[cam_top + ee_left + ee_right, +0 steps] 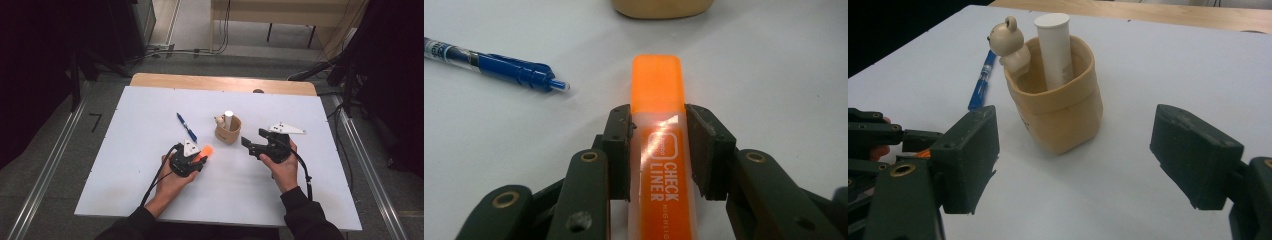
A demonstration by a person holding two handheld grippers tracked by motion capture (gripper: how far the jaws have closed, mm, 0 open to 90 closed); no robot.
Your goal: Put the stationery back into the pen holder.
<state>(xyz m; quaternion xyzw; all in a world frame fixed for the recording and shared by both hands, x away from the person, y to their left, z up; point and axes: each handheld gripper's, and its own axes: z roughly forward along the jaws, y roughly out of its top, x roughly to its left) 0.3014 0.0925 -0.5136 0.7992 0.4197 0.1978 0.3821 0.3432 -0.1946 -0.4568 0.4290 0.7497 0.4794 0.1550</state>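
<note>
Left gripper view shows our left gripper [658, 150] closed on the orange highlighter [658, 125], one pad on each long side of its body, while the cap end sticks out ahead of the jaws. From the high view the highlighter [202, 152] seems to lie low over the white worktop [150, 165], near its middle, a little in front of the tan pouch [228, 131]; we cannot tell if it is already lifted. Our right gripper [1073, 165] is wide open and holds nothing; it waits just beside the pouch [1058, 110], with the pouch between its jaws but farther off.

We think the next step is to bring the highlighter into the pouch, and several things could go wrong. The body is smooth and the pads hold it only on a short part, so it may turn or slide out when we tilt it upright. The pouch is soft and light, and it already holds a white tube [1054, 50] and a small bear figure [1009, 45]. If the highlighter pushes on the rim or on the tube, the pouch may tip over, unless the right gripper steadies it first. The blue pen [499, 67] lies near on the worktop, and a careless move of the left gripper could knock it away.
</note>
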